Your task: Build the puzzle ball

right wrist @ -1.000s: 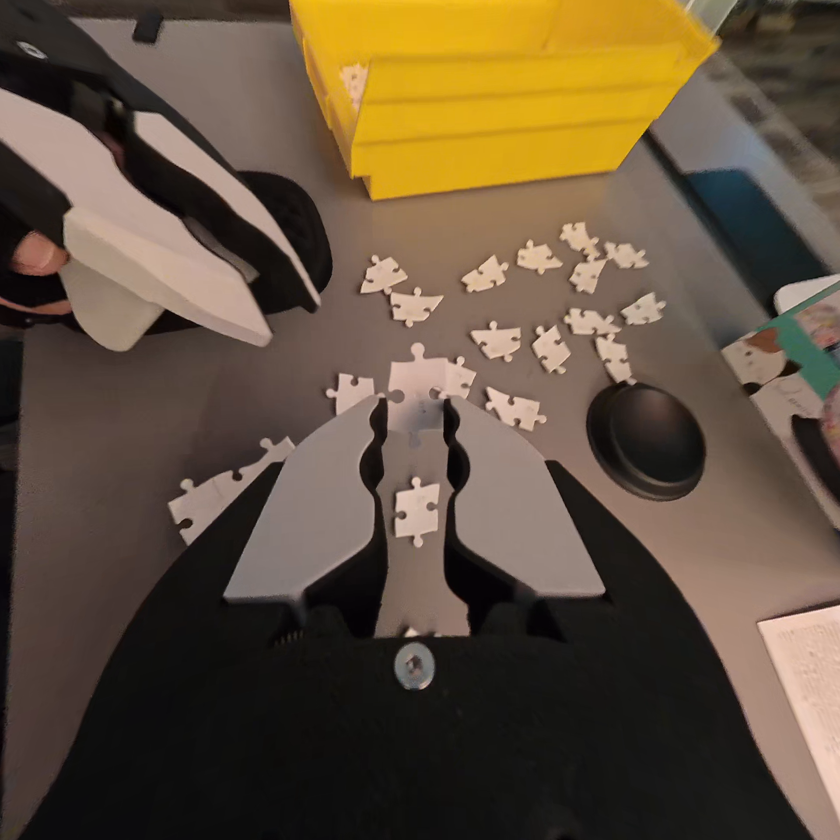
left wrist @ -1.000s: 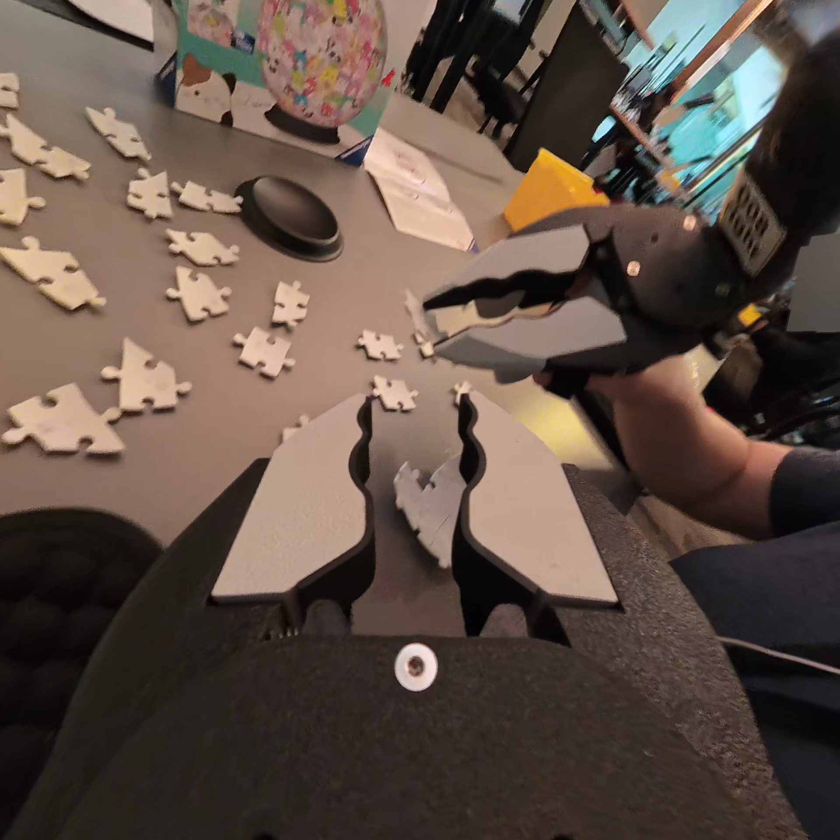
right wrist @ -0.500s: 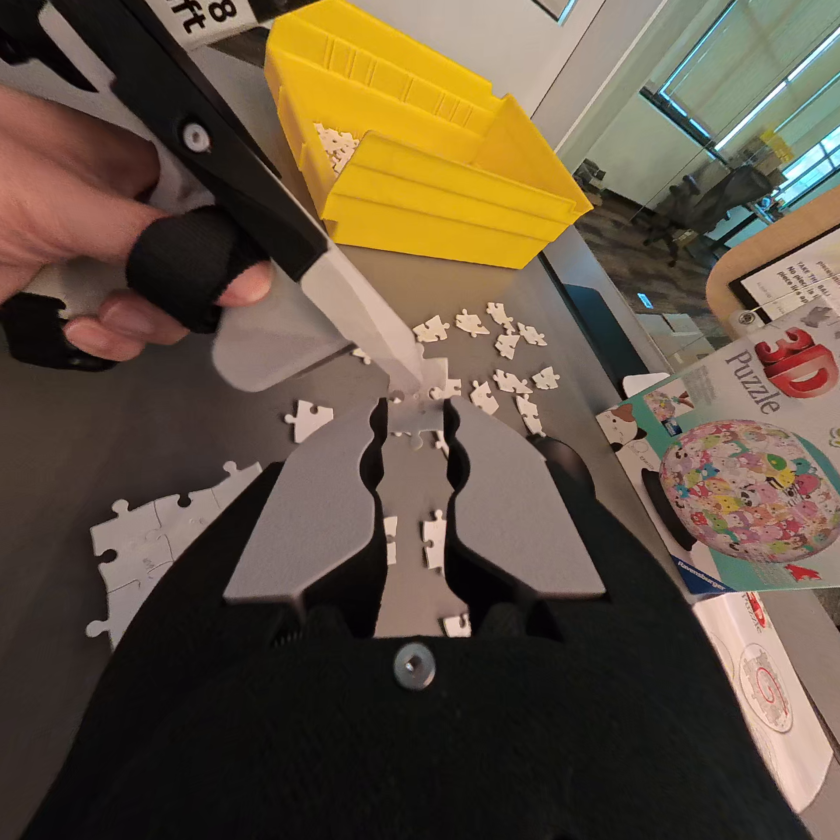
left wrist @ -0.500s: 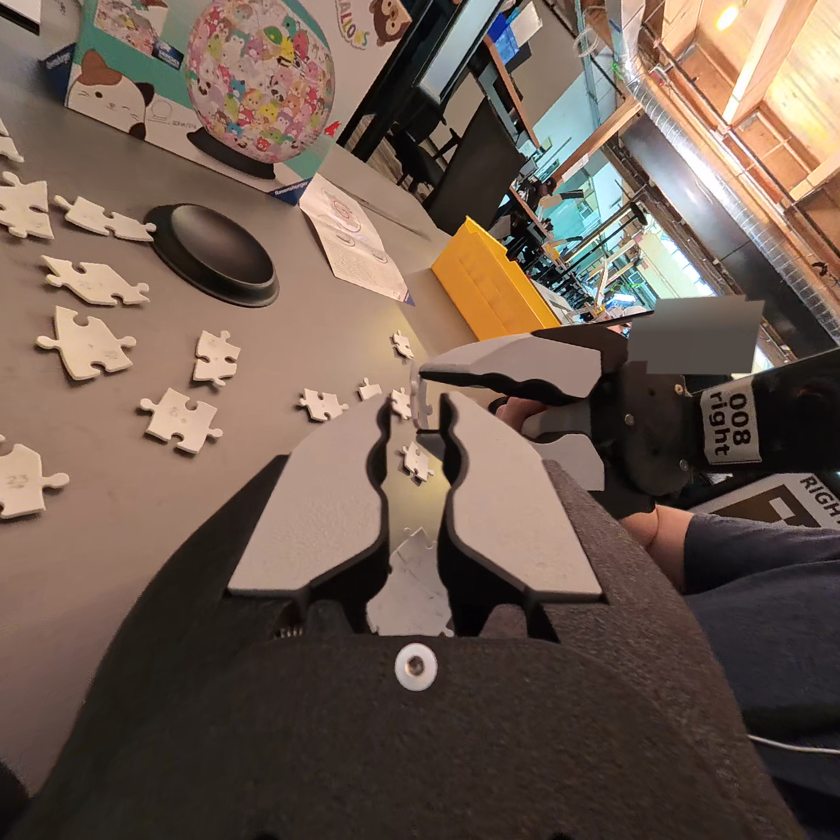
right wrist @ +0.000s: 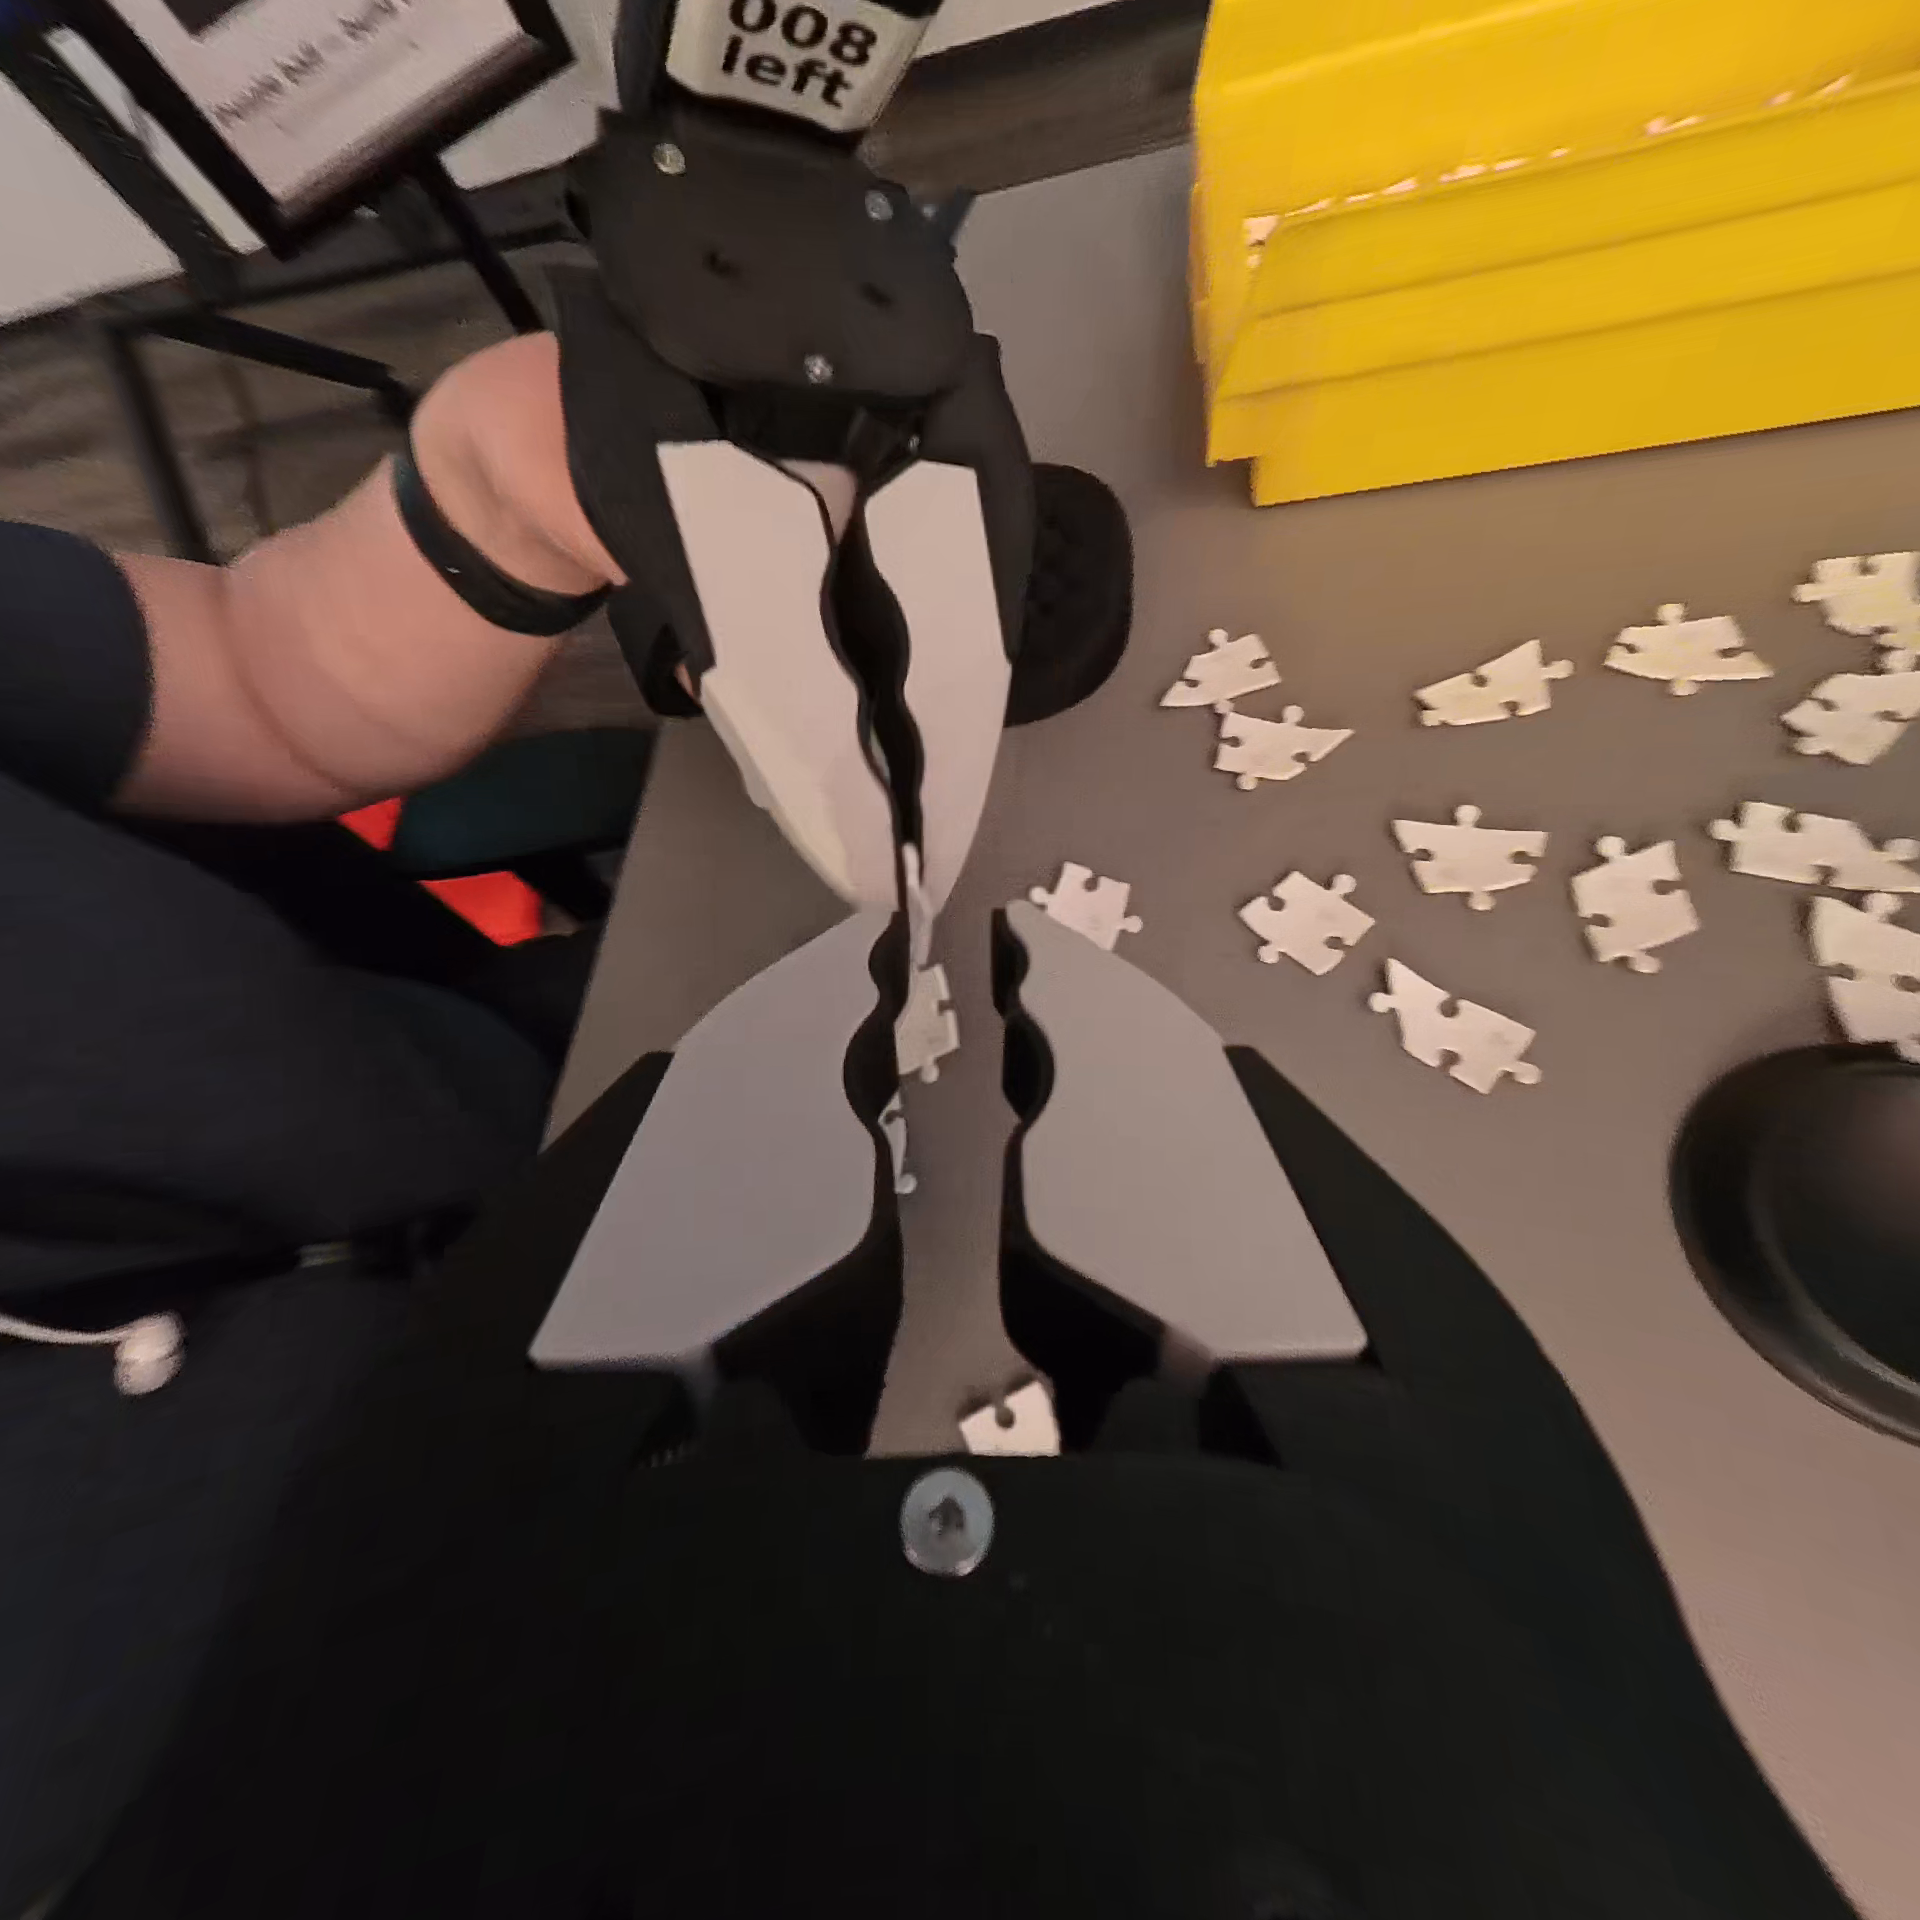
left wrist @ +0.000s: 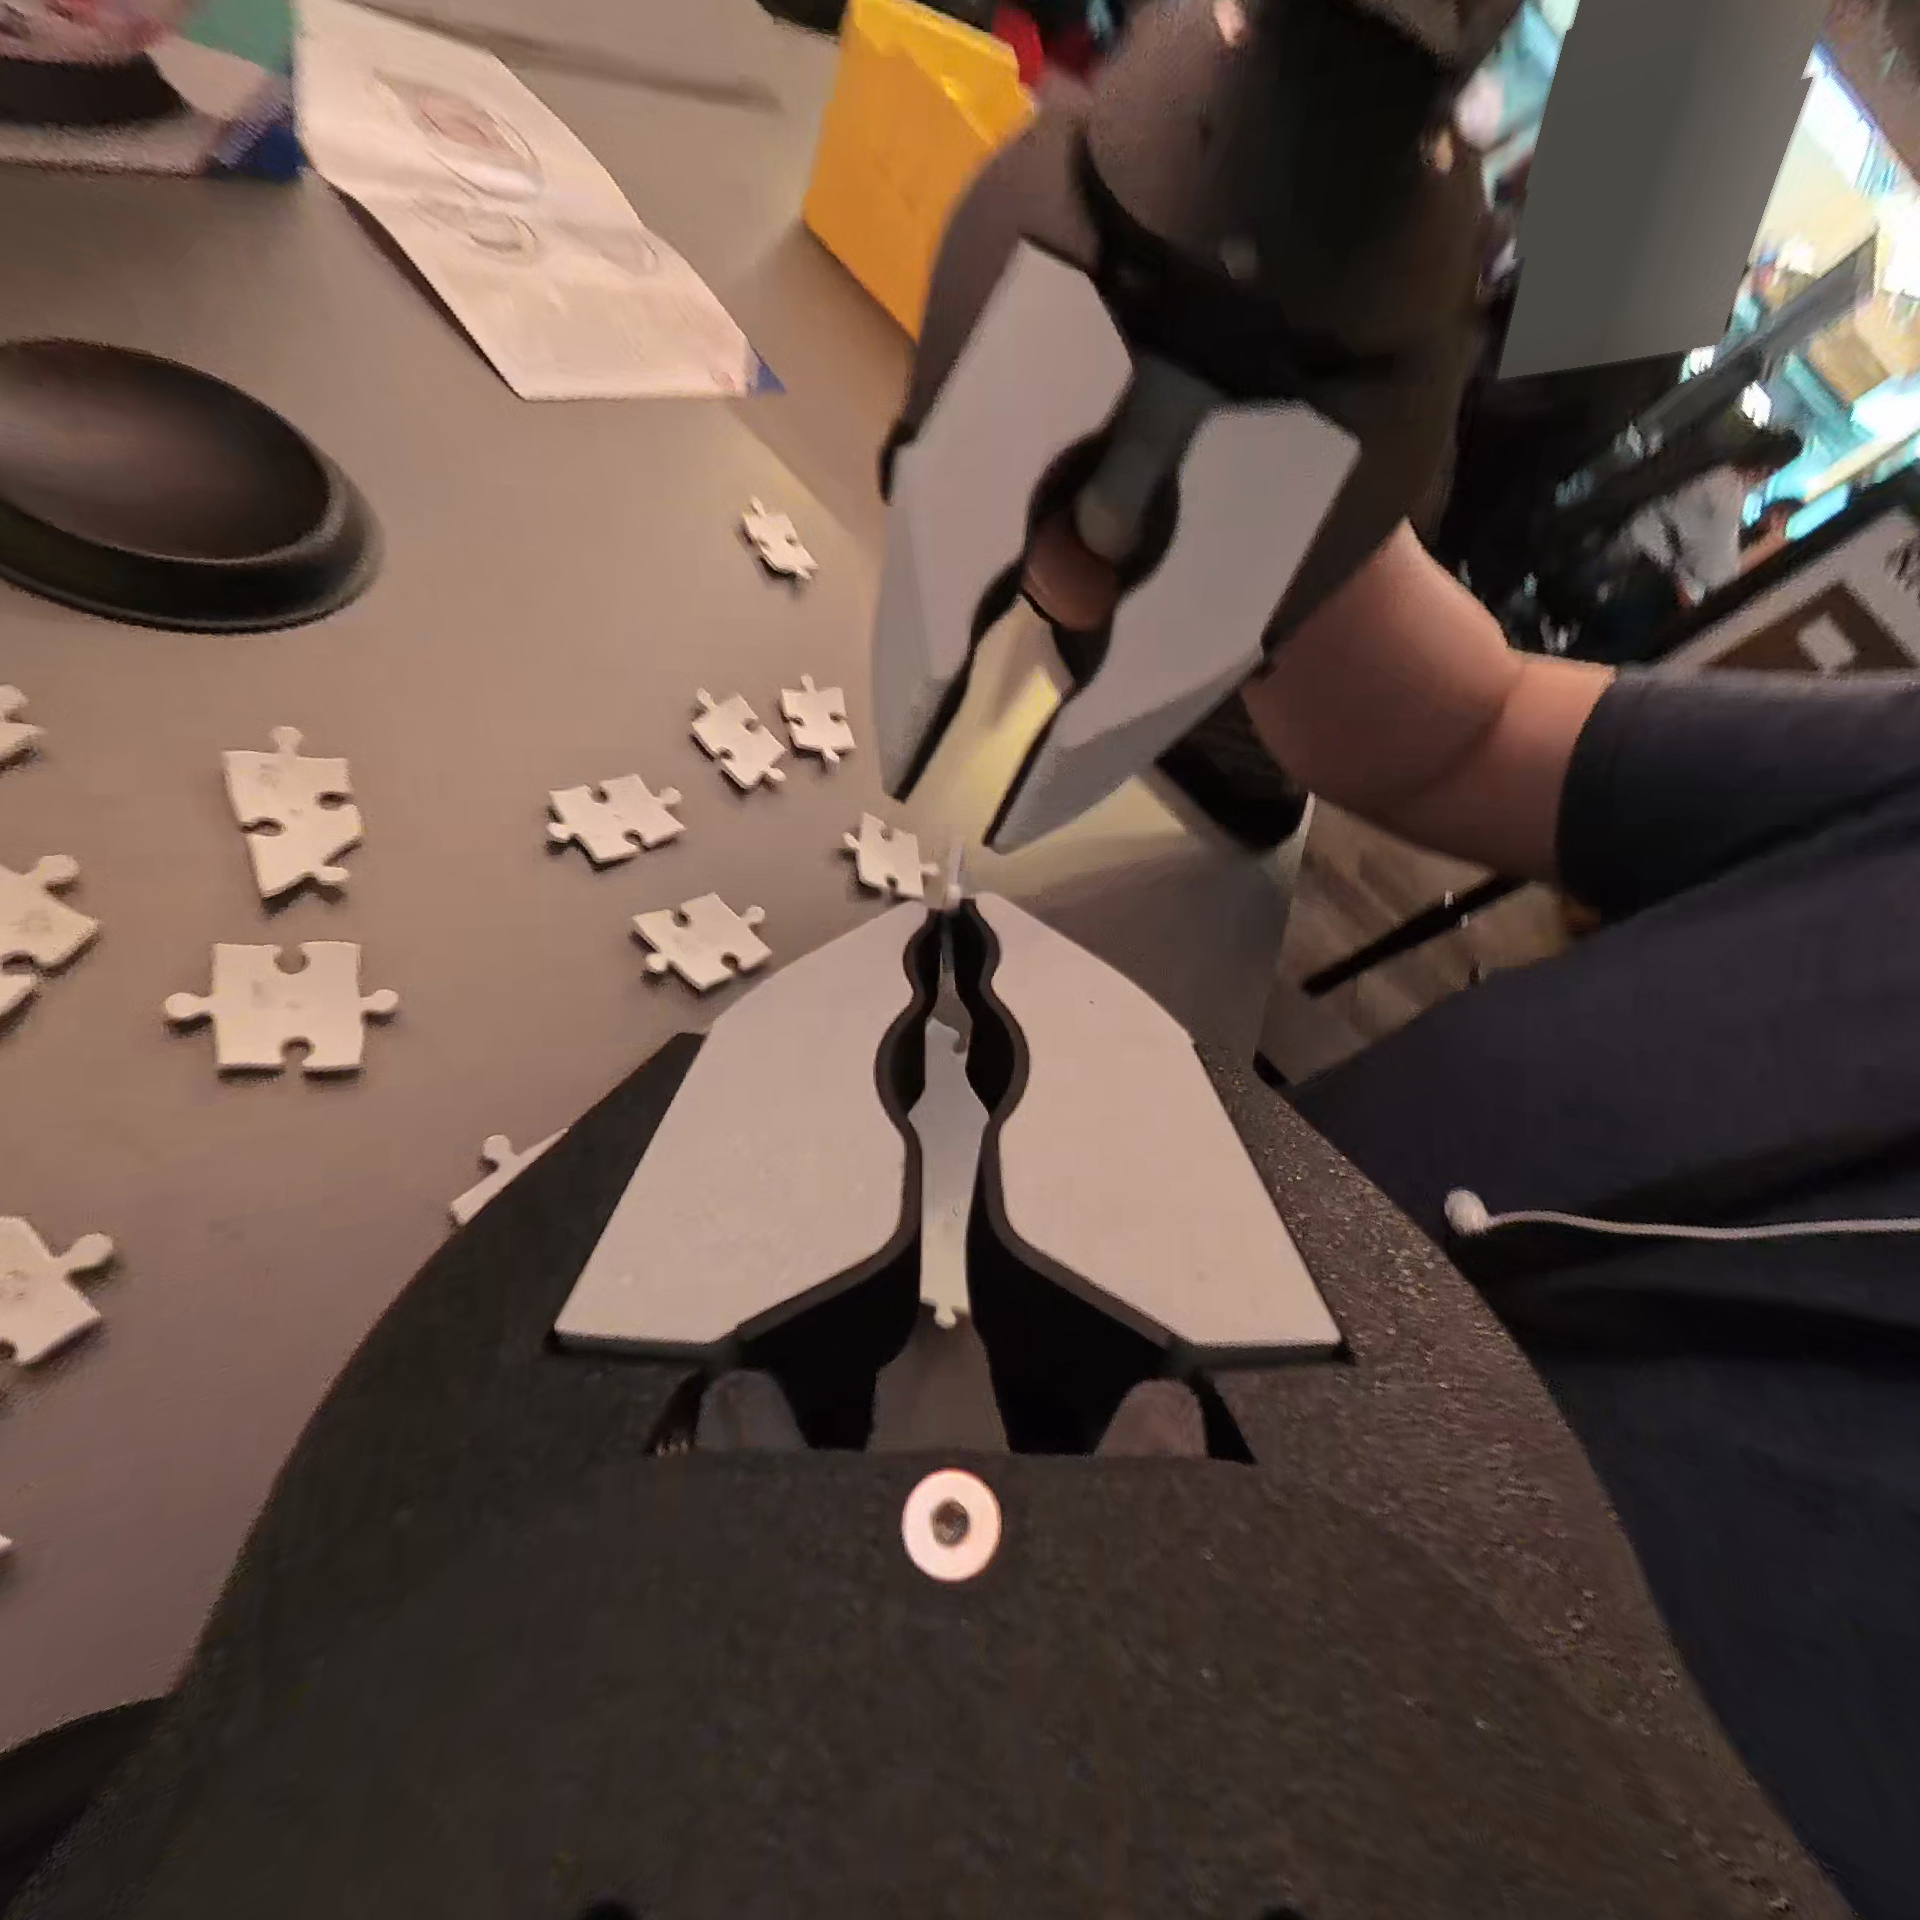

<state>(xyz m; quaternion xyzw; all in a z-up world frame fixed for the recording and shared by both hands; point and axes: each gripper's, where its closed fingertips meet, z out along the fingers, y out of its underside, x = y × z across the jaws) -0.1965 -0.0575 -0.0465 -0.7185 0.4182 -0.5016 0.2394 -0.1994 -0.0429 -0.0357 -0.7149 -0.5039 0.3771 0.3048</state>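
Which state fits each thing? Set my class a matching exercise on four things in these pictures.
Things:
1. left gripper
2. right gripper
3. yellow bin
4. black stand

States:
A. open
B. white pieces inside
C. shut on a puzzle piece
D. round, nothing resting in it

Pairs: 1-C, 2-A, 3-B, 4-D

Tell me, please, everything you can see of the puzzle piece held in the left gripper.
The puzzle piece is thin, flat and white, like card, seen edge-on with small knobs showing. The left gripper is shut on it, holding it off the grey table. Its front edge pokes past the fingertips toward the right gripper, which is open.
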